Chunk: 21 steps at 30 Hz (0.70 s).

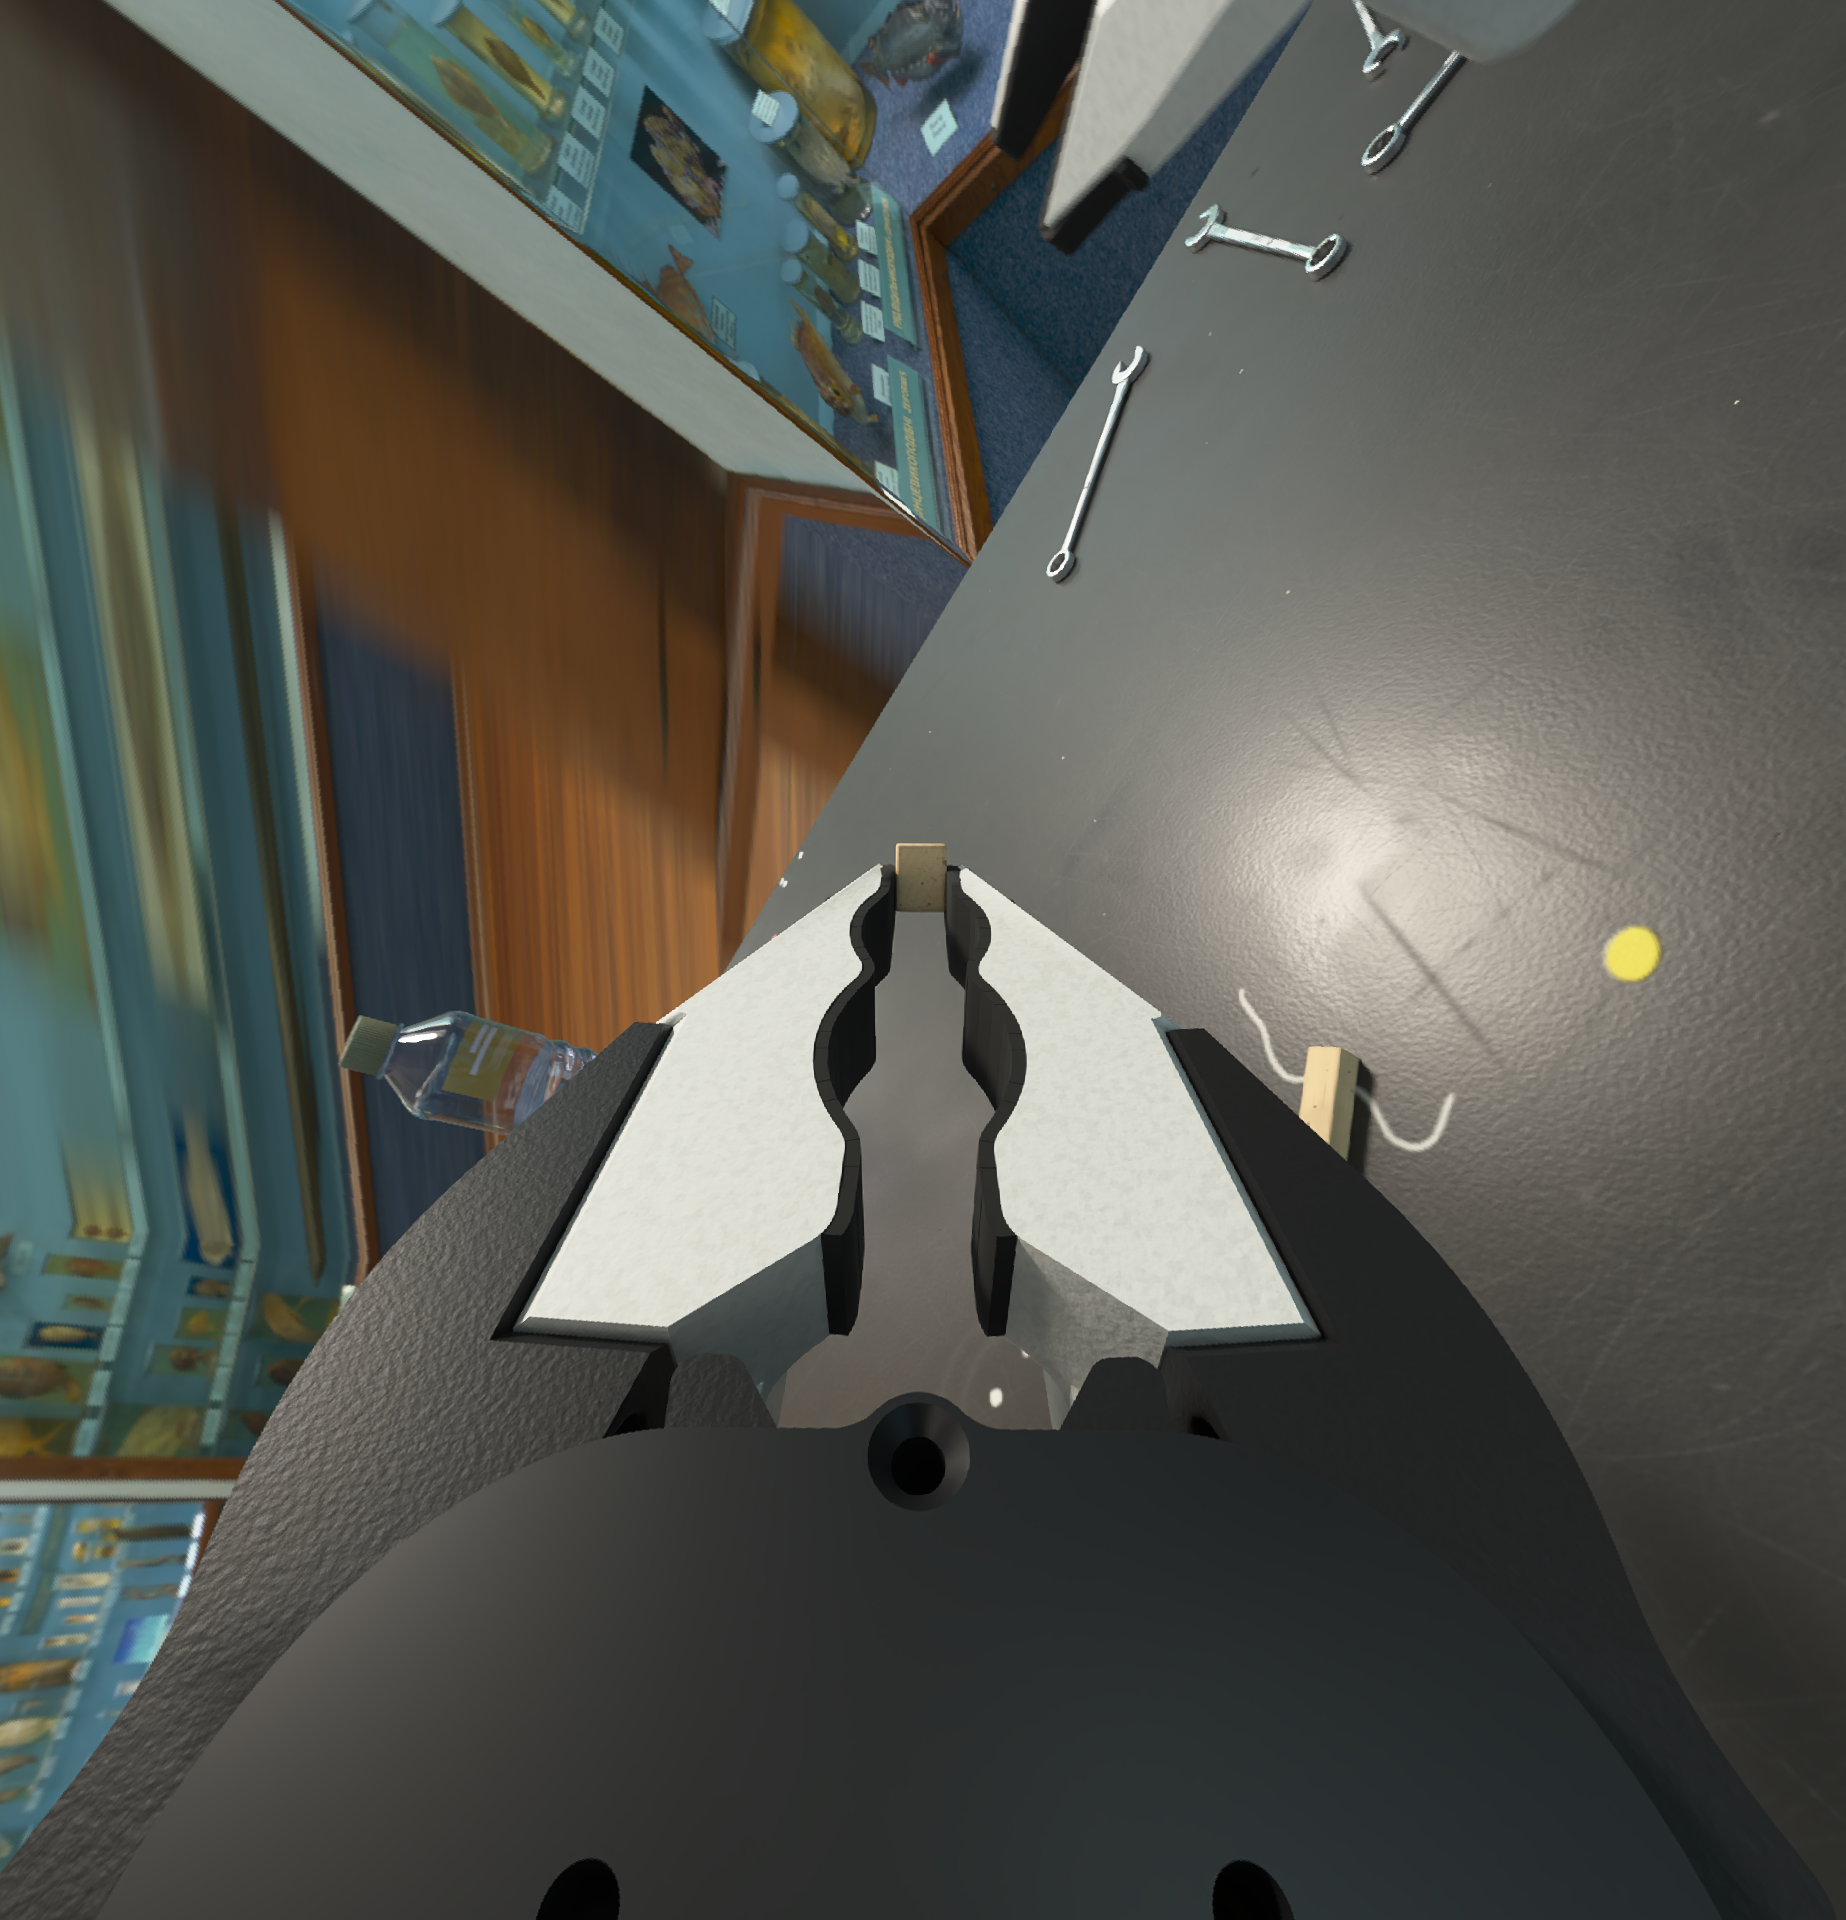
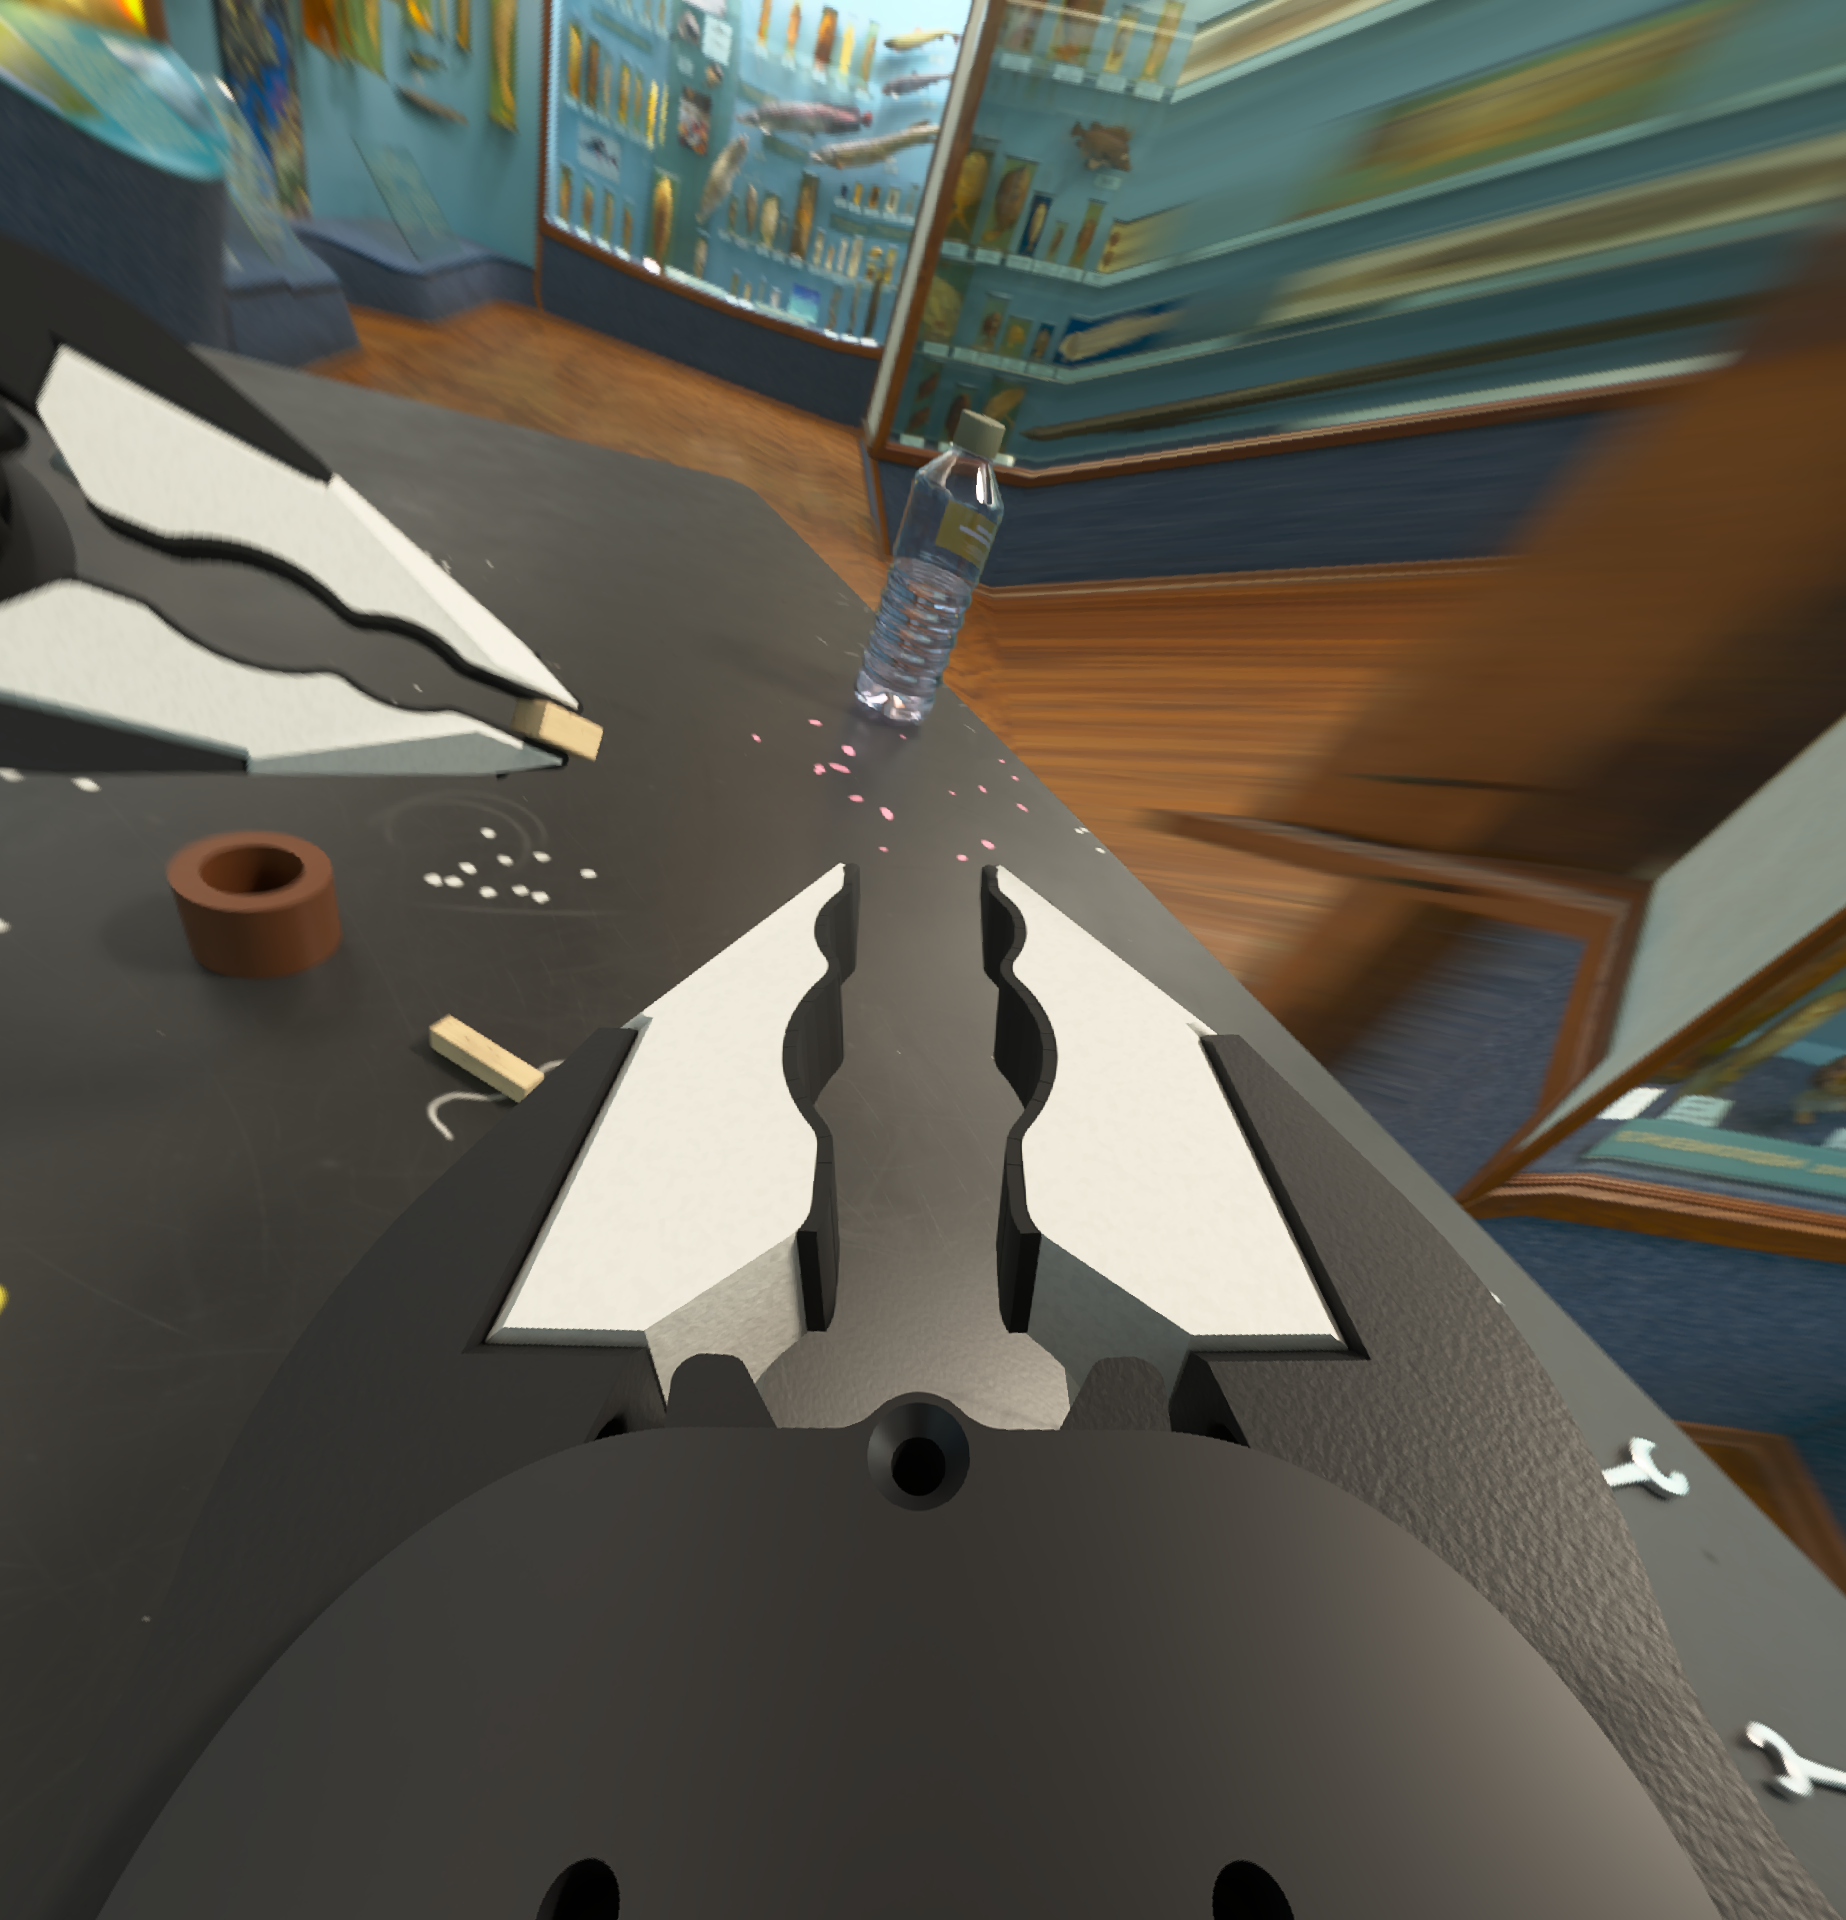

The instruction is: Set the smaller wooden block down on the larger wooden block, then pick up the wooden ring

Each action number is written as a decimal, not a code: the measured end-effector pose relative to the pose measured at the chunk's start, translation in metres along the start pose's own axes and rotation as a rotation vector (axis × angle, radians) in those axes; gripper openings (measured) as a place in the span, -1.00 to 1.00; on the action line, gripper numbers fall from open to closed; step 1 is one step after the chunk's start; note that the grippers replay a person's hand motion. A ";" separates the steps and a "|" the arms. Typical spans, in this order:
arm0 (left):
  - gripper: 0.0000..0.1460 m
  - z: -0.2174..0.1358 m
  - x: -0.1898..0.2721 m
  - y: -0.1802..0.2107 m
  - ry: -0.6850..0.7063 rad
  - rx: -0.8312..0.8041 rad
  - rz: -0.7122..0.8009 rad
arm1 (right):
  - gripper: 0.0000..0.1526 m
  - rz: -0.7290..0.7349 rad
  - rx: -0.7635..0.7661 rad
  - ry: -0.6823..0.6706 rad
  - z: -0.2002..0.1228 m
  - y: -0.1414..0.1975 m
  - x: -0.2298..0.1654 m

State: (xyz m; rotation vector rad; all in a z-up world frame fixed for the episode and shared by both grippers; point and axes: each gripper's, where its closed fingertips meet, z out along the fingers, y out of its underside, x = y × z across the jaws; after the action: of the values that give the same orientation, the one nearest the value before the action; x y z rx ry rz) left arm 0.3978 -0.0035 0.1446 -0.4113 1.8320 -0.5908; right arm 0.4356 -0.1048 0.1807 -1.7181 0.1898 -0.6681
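In the left wrist view, the left gripper (image 1: 921,878) pinches a small pale wooden block (image 1: 920,875) at its very fingertips, the jaws closed to a narrow gap on it and the block's squarish end poking out past the tips, raised above the dark table (image 1: 1521,675). Just right of the gripper body, a second pale block (image 1: 1326,1099) lies on the table across a white chalk squiggle (image 1: 1412,1127), partly hidden behind the gripper housing. A yellow dot (image 1: 1632,952) sits farther right, several silver wrenches (image 1: 1098,462) lie scattered toward the far edge, and a plastic water bottle (image 1: 462,1070) shows beyond the table's left edge. In the right wrist view, the right gripper (image 2: 919,899) hangs low over the table (image 2: 690,582) with its jaws parted moderately and nothing between them. At upper left the left gripper (image 2: 545,722) holds the light block (image 2: 559,728) clear of the surface. Below it stands the wooden ring (image 2: 254,902), a dark brown, thick-walled cylinder, upright with its hole facing up. The other block (image 2: 485,1056), a flat tan bar, lies near it, close to the right gripper's left finger. The bottle (image 2: 934,571) stands upright at the table's far edge, with pink specks (image 2: 857,774) in front of it.
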 end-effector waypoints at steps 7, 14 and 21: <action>-0.88 -0.002 -0.001 -0.008 -0.011 0.027 0.066 | -0.39 0.391 0.070 -0.319 0.008 -0.015 0.010; -0.88 -0.005 0.003 -0.019 -0.017 0.084 0.082 | -0.28 0.692 0.137 -0.558 0.014 -0.020 0.001; -0.88 -0.002 0.001 -0.018 -0.016 0.089 0.058 | -0.55 0.848 0.233 -0.586 0.014 -0.020 0.011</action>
State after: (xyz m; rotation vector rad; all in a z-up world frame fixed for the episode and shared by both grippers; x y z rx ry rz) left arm 0.3954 -0.0189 0.1547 -0.3019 1.7892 -0.6252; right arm 0.4478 -0.0929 0.2017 -1.3620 0.3745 0.4211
